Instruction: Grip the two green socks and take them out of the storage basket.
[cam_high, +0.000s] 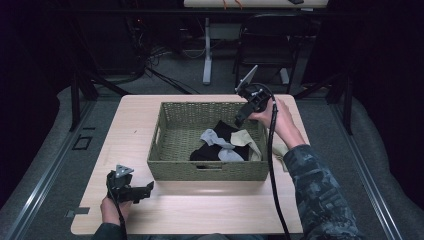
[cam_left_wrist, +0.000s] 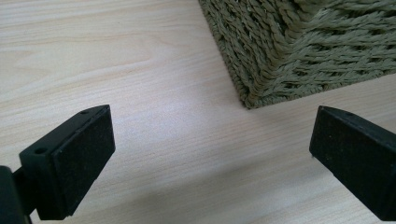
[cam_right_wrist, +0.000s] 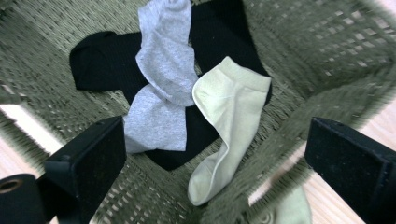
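Right tongs (cam_right_wrist: 215, 154) wide open, empty, above basket (cam_high: 172, 150) socks (cam_right_wrist: 229, 116)

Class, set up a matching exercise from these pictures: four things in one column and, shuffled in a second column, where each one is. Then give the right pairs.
Things
1. grey sock
2. pale green sock
3. left gripper
4. right gripper

Places
A. over the basket's right end, jaws open
B. low over the bare table, near the basket's front left corner
C. in the basket, lying across the black socks
D. in the basket, nearest its right wall

Pairs: 1-C, 2-D, 3-B, 4-A
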